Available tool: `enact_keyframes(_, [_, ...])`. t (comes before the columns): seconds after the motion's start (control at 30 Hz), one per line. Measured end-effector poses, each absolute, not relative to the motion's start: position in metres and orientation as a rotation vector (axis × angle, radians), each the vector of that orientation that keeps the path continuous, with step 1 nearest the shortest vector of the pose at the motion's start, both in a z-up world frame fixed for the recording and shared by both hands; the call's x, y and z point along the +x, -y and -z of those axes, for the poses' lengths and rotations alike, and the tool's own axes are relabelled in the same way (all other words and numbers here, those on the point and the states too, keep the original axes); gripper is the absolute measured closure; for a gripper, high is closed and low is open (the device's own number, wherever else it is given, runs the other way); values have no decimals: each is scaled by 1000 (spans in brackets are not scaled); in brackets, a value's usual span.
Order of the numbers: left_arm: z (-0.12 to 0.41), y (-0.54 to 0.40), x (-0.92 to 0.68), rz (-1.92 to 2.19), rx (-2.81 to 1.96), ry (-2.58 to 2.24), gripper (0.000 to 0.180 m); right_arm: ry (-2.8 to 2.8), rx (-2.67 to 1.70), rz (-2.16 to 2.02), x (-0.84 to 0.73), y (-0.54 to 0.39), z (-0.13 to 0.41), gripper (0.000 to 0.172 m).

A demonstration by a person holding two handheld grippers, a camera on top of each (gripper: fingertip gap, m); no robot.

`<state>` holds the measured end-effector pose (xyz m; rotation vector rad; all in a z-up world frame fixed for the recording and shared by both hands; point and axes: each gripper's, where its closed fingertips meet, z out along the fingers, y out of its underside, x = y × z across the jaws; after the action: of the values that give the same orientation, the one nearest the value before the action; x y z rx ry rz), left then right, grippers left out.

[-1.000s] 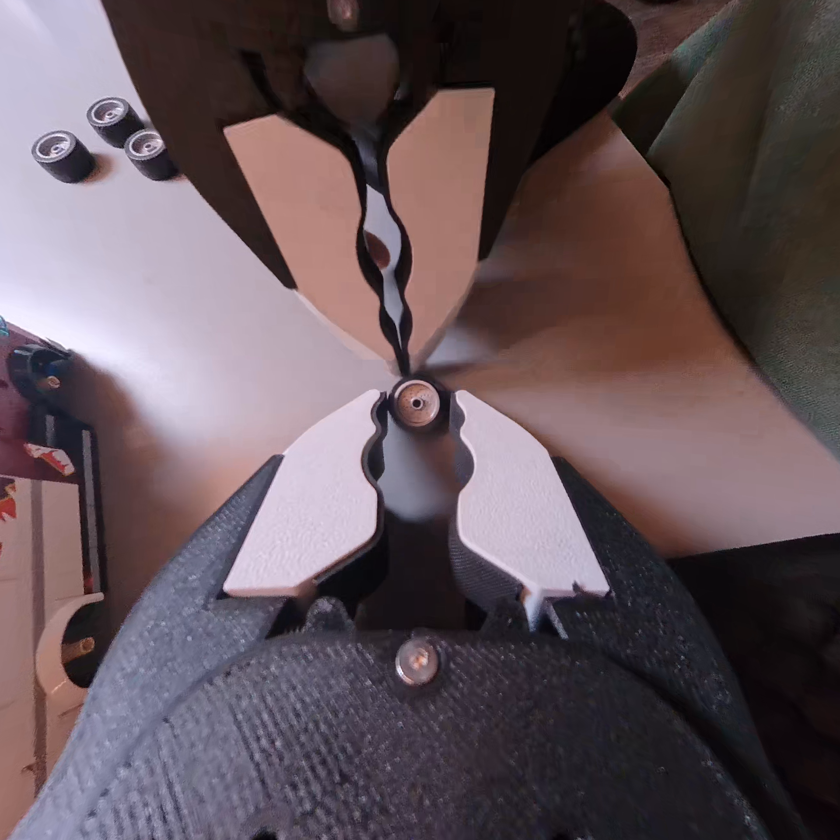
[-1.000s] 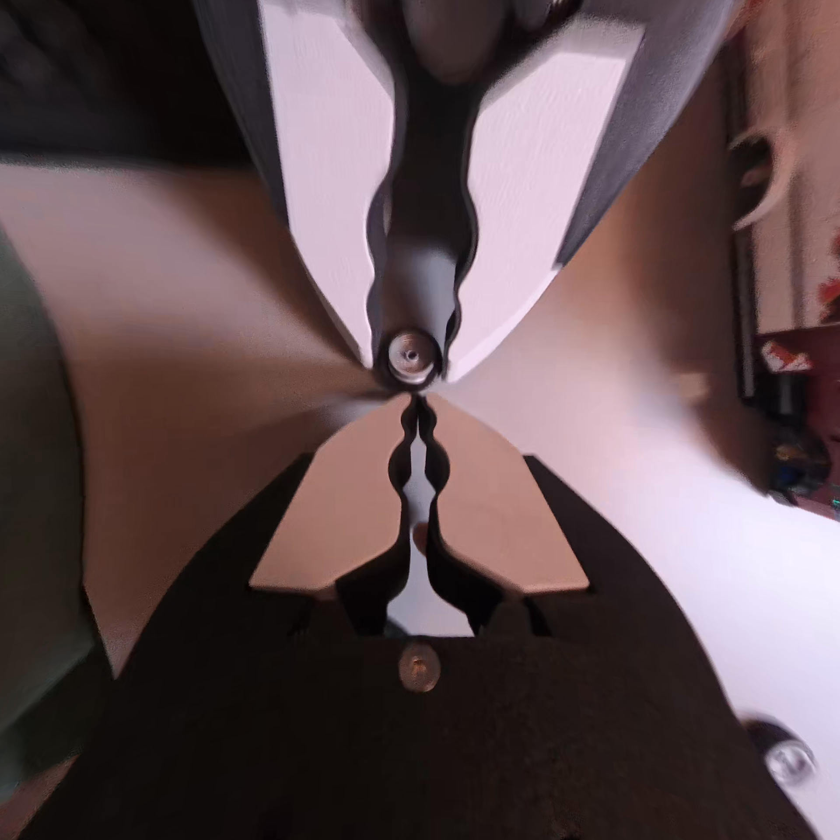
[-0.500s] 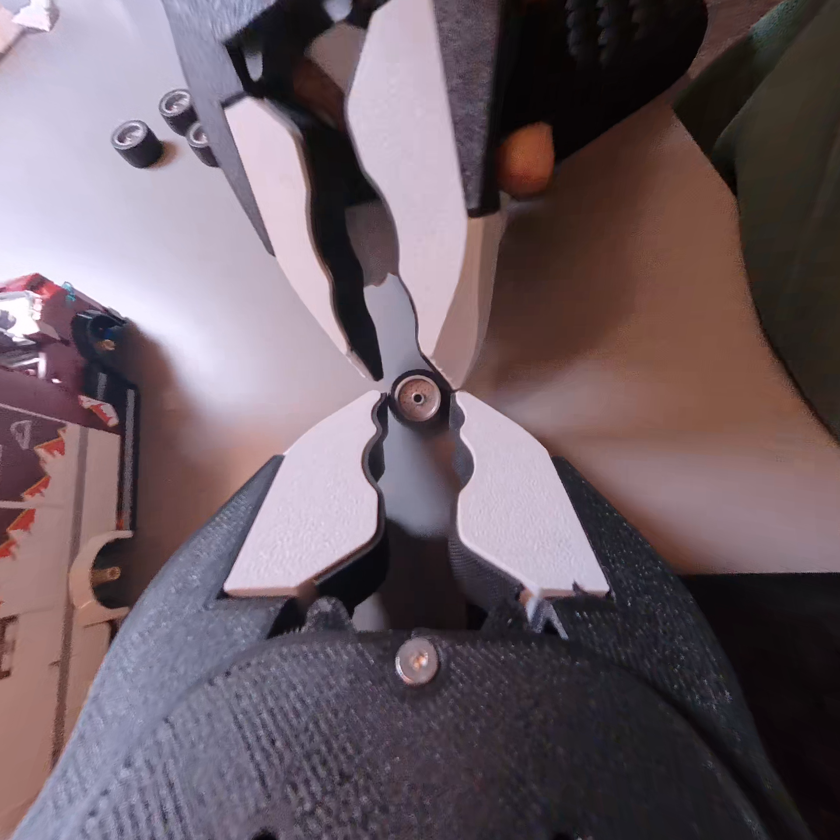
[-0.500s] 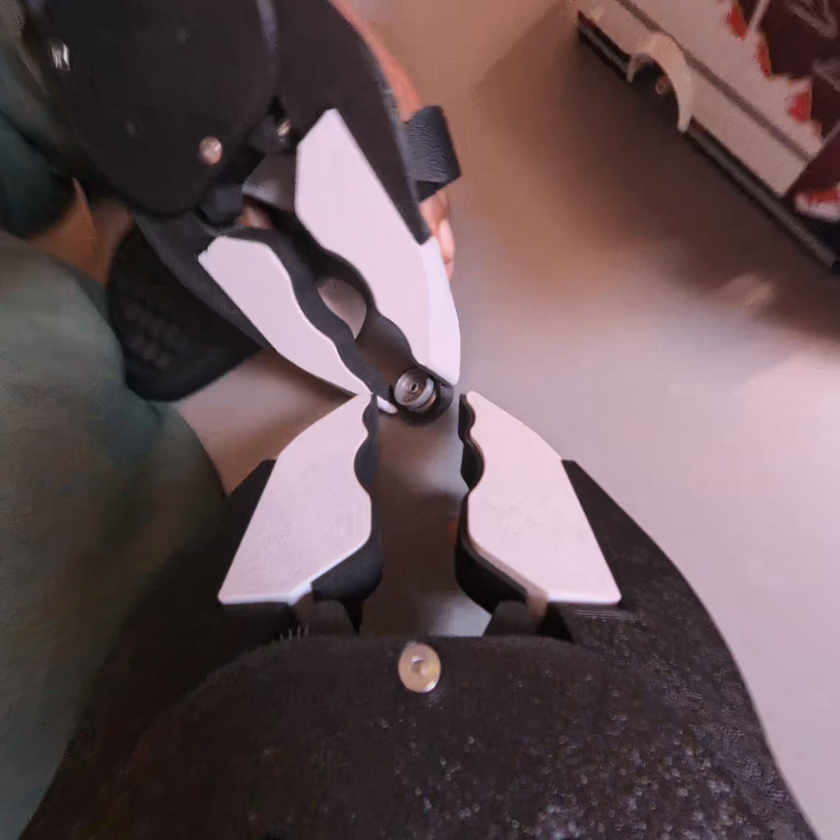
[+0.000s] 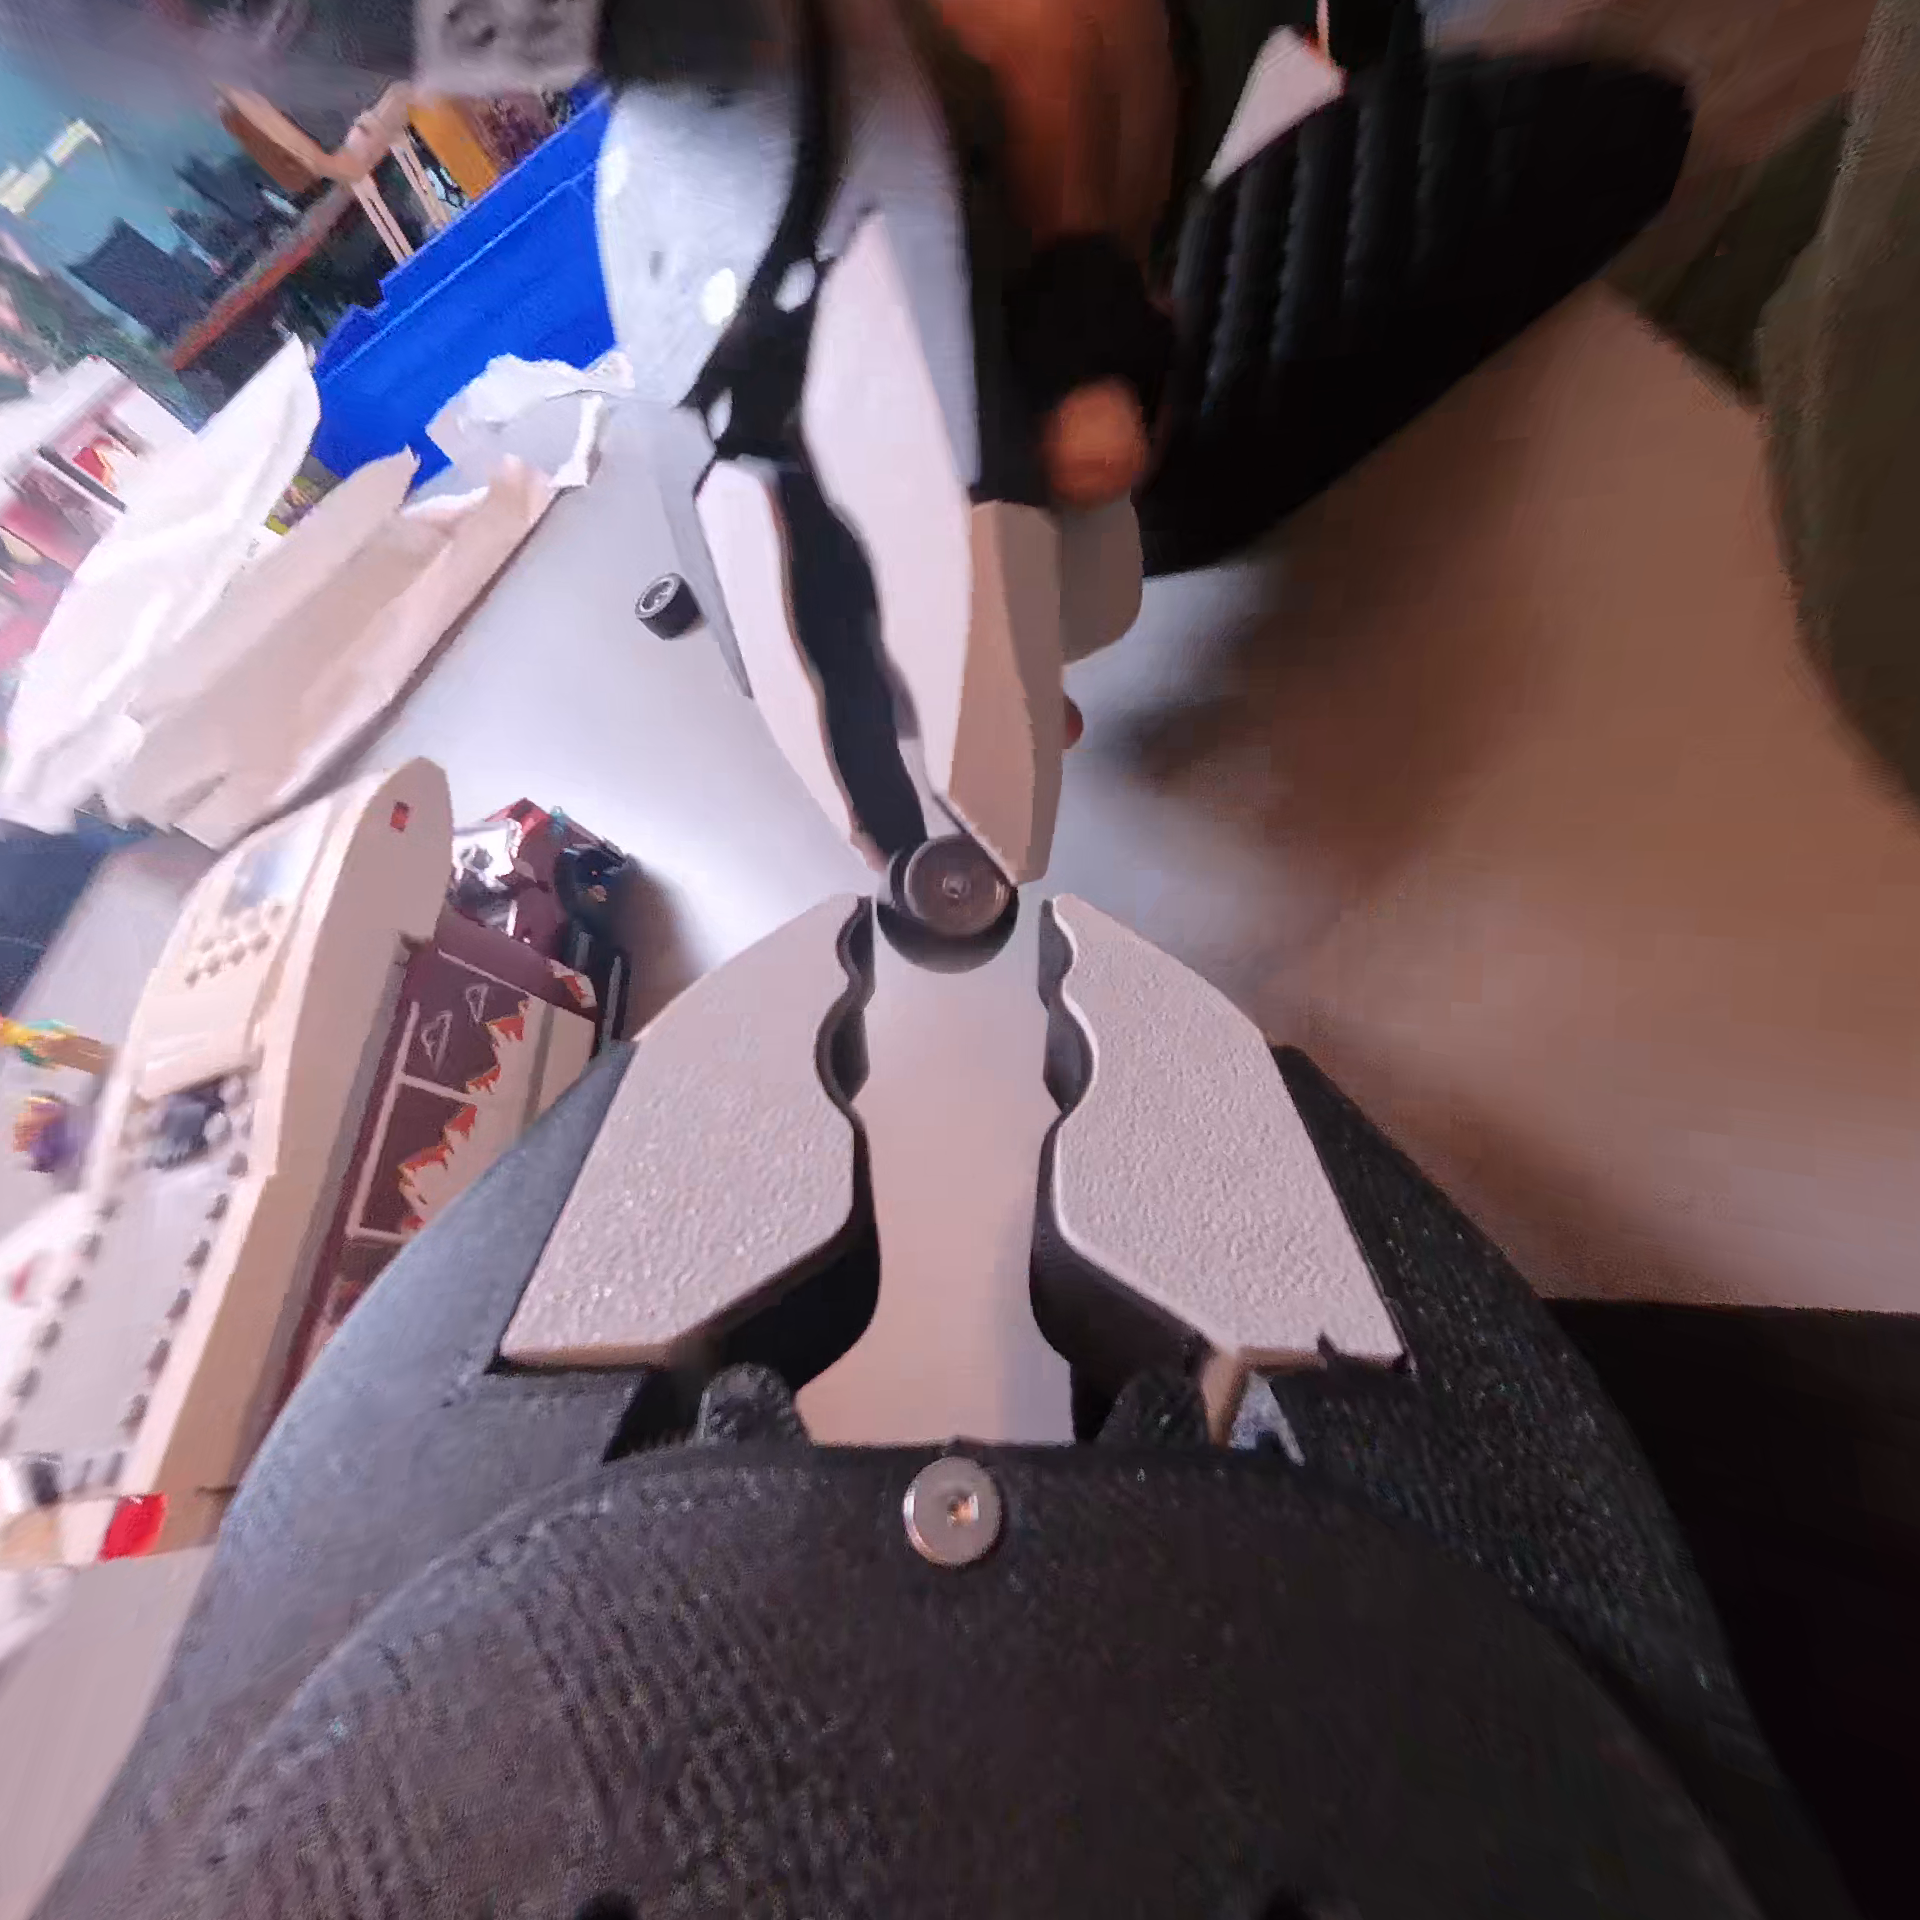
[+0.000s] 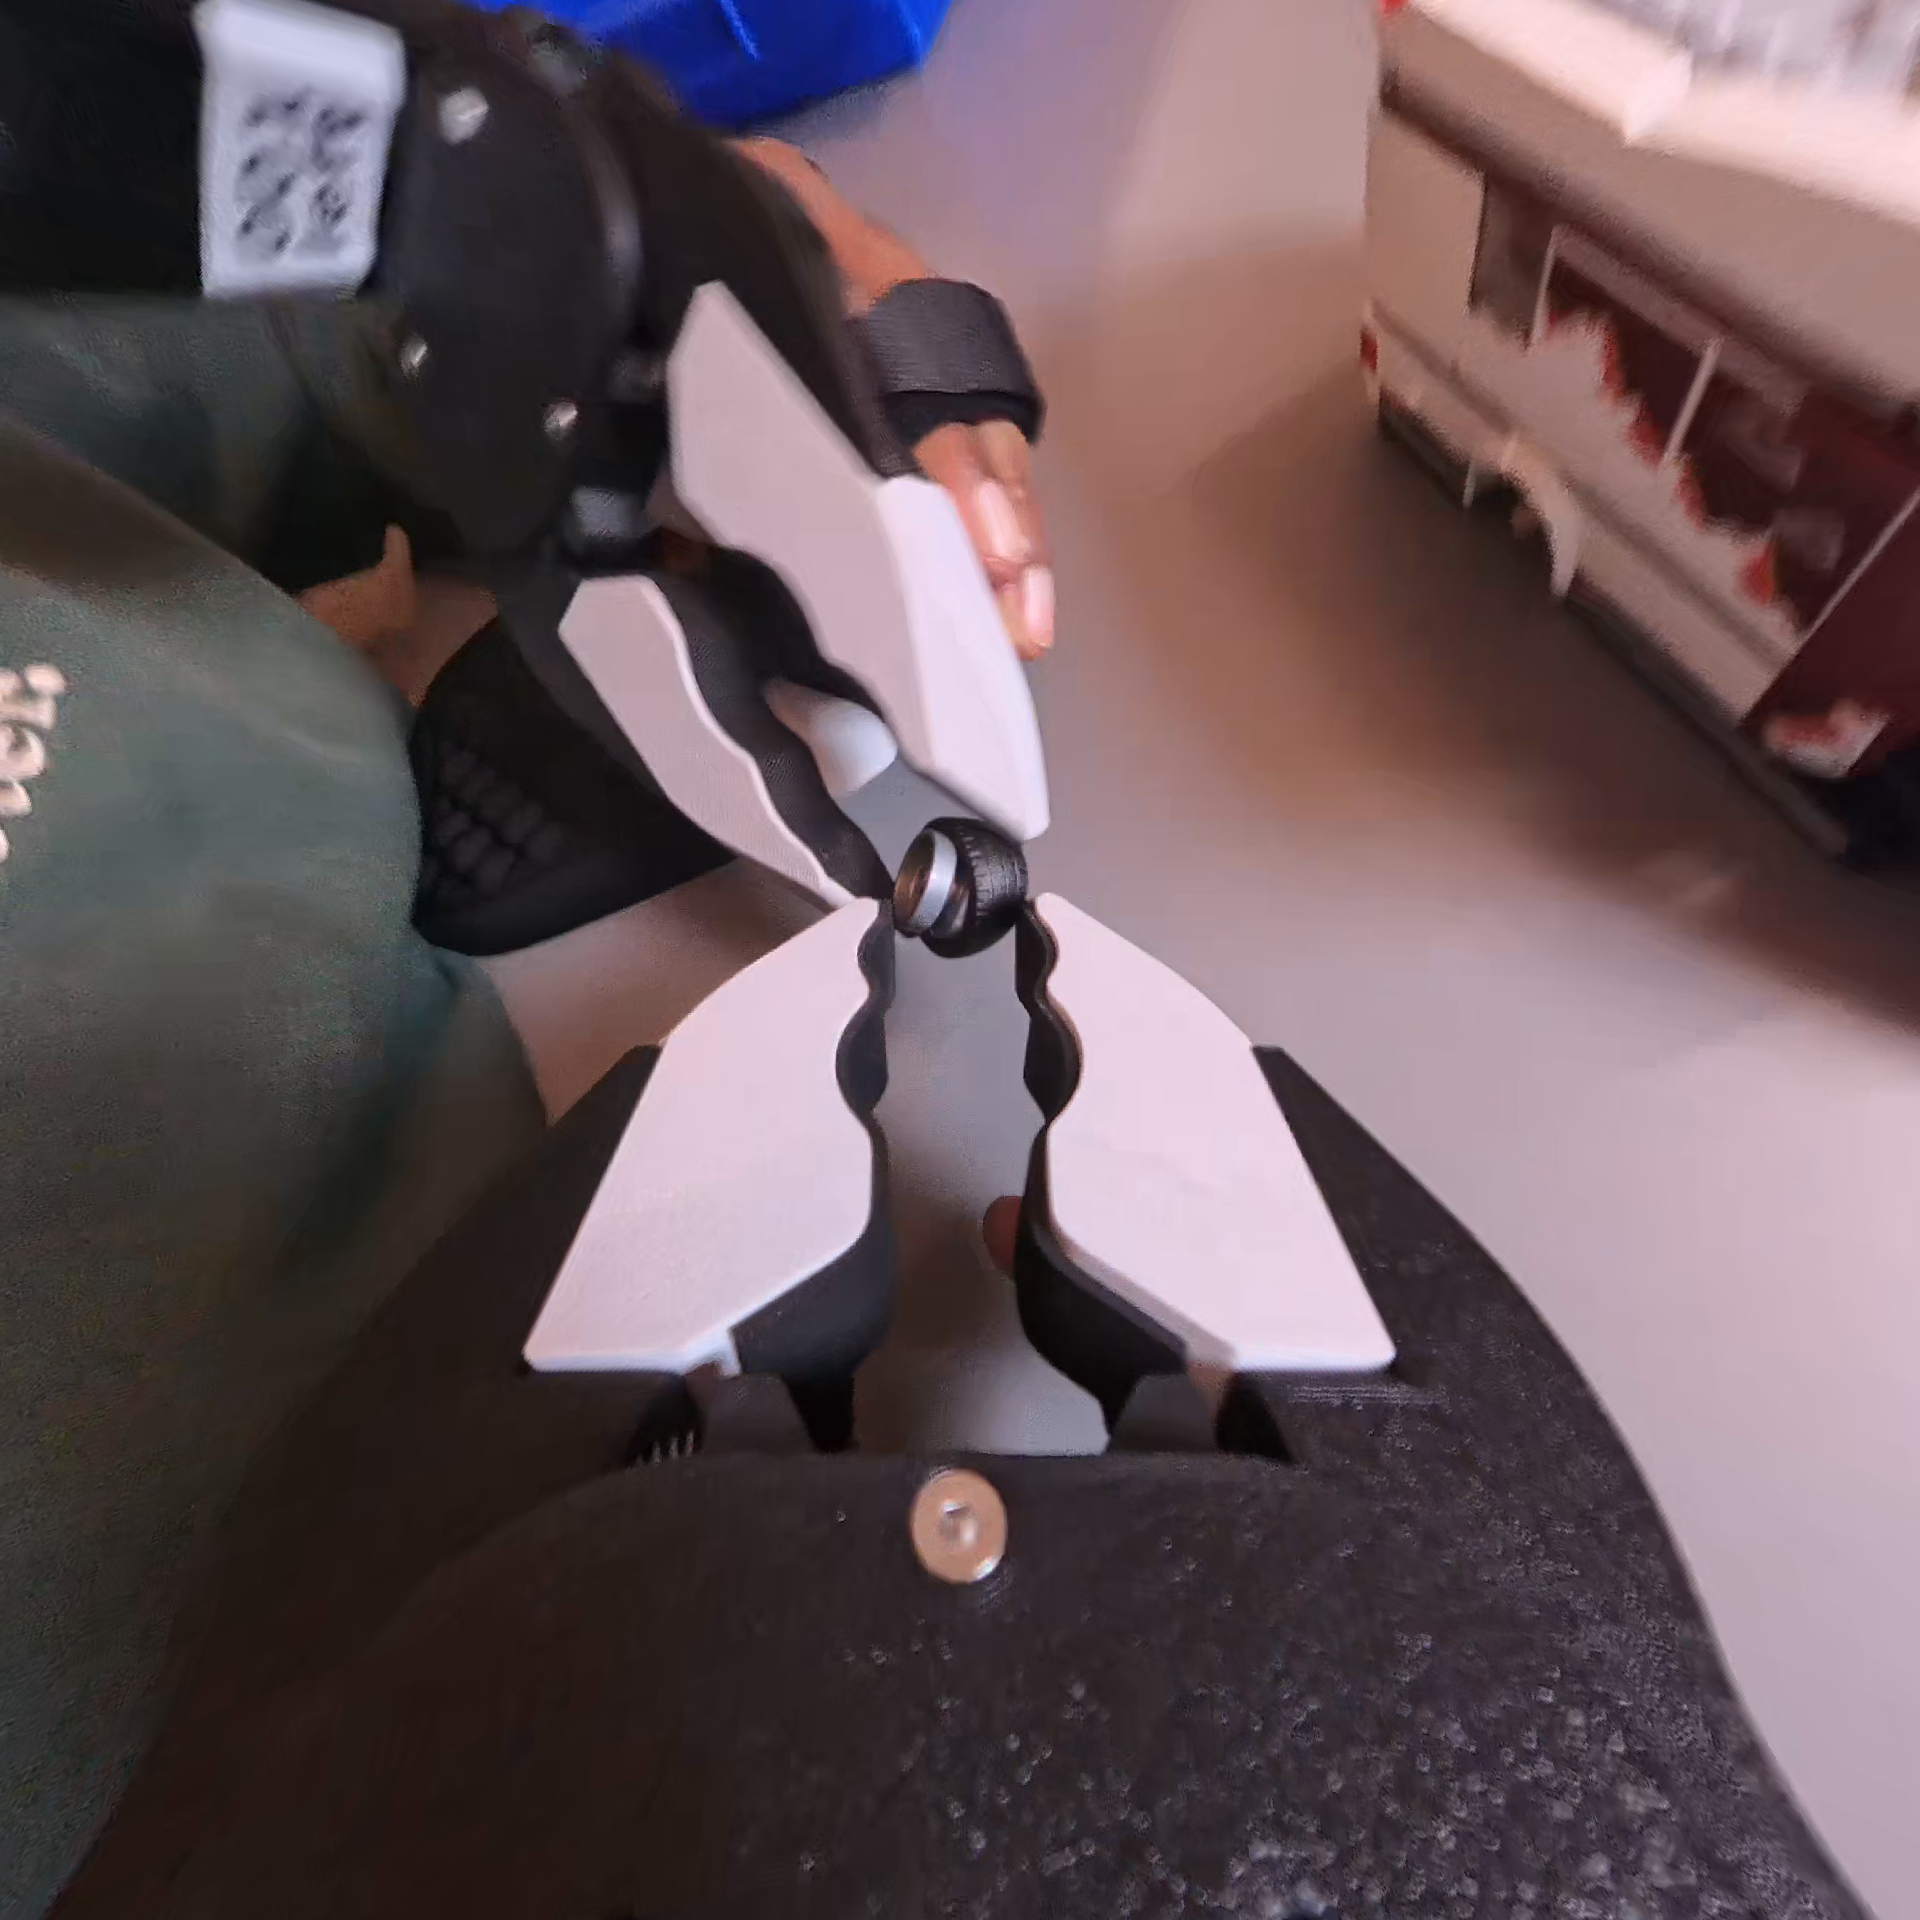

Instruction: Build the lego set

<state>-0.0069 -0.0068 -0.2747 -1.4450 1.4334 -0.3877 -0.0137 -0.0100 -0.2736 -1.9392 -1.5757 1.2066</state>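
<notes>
The pale grey table (image 6: 1351, 1039) carries everything. It is smooth and matt, and its near edge is hidden behind the grippers. On it, well off from the grippers, stands a long white and maroon toy vehicle (image 5: 260, 1039) with flame-shaped trim and studded panels, blocky in build and apparently made of plastic bricks. Beyond it, toward the table's far edge, are crumpled white bags (image 5: 208, 582) and a hard blue bin (image 5: 468, 312). A green fabric sleeve (image 6: 156, 935) fills one side of the right wrist view.

Both grippers are raised above the table and meet tip to tip. The right gripper (image 6: 961, 920) pinches a small toy wheel (image 6: 966, 894): one wavy black pad presses the silver hub, the other the ribbed black tyre. The left gripper (image 5: 951, 914) stands spread around the same wheel (image 5: 951, 888). Table shows between the tyre and one of its textured white fingers (image 5: 1164, 1122), so the grip appears to lie with the right gripper alone (both views are blurred with motion).

The wheel is a short cylinder with a soft-looking, grooved rubber tread around a shiny metallic rim with a centre hole. It is small and round, so it would probably roll if it slipped. Another wheel of the same kind (image 5: 665, 608) lies on its side out on the table, apart from the vehicle.
</notes>
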Motion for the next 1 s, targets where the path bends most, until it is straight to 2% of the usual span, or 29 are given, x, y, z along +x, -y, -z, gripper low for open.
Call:
enact_keyframes(0.07, [268, 7, -10, 578, -1520, -1355, 143, 1646, -1759, -1054, -14, 8, 265, 151])
enact_keyframes(0.17, [258, 11, -9, 823, -1597, -1279, 143, 1745, -1523, -788, -15, 8, 256, 151])
enact_keyframes(0.3, [250, 13, -7, 878, -1587, -1261, 164, 1796, -1326, -573, -16, 10, 250, 152])
enact_keyframes(0.4, [248, 17, -6, 852, -1543, -1276, 166, 1809, -1219, -500, -16, 14, 246, 153])
enact_keyframes(0.57, [238, 19, -7, 748, -1418, -1300, 166, 1777, -1145, -497, -15, 18, 237, 154])
enact_keyframes(0.73, [230, 30, -3, 628, -1259, -1359, 167, 1785, -1141, -695, -12, 29, 230, 152])
enact_keyframes(0.8, [226, 35, -1, 622, -1215, -1370, 167, 1817, -1119, -770, -10, 36, 226, 146])
enact_keyframes(1.0, [223, 44, 3, 630, -1153, -1396, 168, 1909, -1032, -840, -6, 47, 218, 153])
